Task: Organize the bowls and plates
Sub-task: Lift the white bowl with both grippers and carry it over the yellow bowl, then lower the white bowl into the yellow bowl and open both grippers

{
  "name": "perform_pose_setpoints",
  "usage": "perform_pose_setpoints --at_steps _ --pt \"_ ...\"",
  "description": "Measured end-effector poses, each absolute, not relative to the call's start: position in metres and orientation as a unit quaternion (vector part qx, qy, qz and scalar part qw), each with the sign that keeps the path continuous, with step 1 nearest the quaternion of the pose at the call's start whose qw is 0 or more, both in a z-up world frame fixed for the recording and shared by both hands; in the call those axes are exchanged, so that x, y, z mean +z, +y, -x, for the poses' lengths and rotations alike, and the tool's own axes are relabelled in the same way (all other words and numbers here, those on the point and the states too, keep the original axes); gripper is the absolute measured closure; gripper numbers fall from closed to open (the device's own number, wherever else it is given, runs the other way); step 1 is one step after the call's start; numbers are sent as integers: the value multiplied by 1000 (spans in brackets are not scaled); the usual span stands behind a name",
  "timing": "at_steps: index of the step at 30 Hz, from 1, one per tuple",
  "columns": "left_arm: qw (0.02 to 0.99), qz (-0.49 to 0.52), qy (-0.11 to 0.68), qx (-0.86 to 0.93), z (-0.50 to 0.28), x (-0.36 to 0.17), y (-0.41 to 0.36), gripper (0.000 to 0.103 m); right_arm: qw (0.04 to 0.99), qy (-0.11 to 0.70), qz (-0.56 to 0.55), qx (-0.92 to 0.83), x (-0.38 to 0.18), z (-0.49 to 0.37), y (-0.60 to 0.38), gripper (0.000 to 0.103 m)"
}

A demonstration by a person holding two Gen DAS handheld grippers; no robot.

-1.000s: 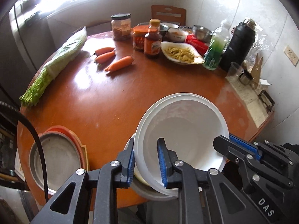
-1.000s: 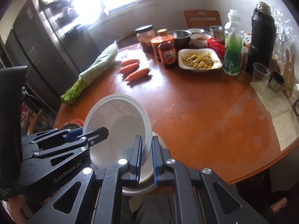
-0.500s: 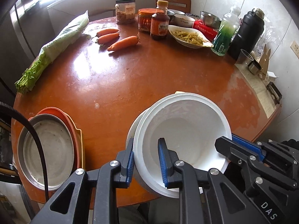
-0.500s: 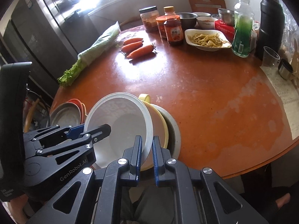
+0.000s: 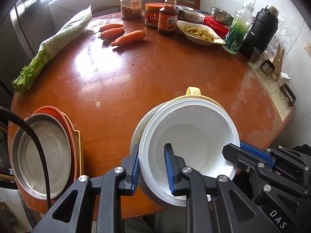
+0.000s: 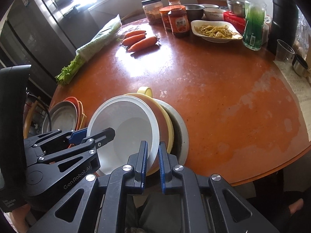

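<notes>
A white bowl (image 5: 194,134) (image 6: 126,128) sits tilted in a yellow bowl with a handle (image 5: 193,91) (image 6: 165,116), which rests in a grey bowl (image 6: 181,134) near the table's front edge. My left gripper (image 5: 151,168) is shut on the white bowl's left rim. My right gripper (image 6: 153,160) is shut on its right rim; it also shows in the left wrist view (image 5: 250,155). A stack of a steel plate (image 5: 42,155) on orange and yellow plates (image 5: 69,120) lies at the front left.
On the round red-brown table (image 5: 155,68) lie carrots (image 5: 128,37), bagged celery (image 5: 58,38), jars and a sauce bottle (image 5: 168,15), a dish of food (image 5: 200,33), a green bottle (image 5: 238,31), a black flask (image 5: 259,31), cups and papers at right.
Both grippers have lowered the white bowl down into the yellow bowl on the stack. The grips have not changed.
</notes>
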State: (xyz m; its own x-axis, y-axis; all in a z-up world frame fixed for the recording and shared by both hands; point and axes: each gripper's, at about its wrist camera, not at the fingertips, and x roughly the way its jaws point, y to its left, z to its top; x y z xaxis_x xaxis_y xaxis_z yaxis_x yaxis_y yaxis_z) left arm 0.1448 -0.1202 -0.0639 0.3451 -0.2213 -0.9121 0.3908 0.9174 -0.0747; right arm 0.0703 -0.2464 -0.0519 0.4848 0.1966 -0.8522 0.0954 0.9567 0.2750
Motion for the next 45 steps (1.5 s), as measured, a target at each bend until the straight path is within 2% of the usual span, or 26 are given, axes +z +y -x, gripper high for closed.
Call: perform_pose_setpoints --at_steps 10,12,15,20,33,35,45 --pt "814 -94 541 -188 -144 -68 -124 79 849 509 -141 27 -54 -70 -246 89" --pt "816 -100 537 -188 -143 -67 -125 78 847 509 -147 32 -54 -69 -245 80" --pt "819 -104 532 -188 -141 -65 -124 78 847 508 -150 32 -54 -69 -244 75" --pt "831 -104 520 -168 -141 -61 -116 64 848 506 -151 33 -53 -69 -244 74" --pt "850 -52 491 -184 -144 -46 -88 59 856 479 -191 32 -41 -62 -267 72" --pt "847 -58 494 -187 -145 -47 -90 56 858 475 -192 28 -39 -61 -269 72" --pt "852 -61 480 -199 -143 -53 -97 55 860 472 -190 33 -37 -57 -270 72"
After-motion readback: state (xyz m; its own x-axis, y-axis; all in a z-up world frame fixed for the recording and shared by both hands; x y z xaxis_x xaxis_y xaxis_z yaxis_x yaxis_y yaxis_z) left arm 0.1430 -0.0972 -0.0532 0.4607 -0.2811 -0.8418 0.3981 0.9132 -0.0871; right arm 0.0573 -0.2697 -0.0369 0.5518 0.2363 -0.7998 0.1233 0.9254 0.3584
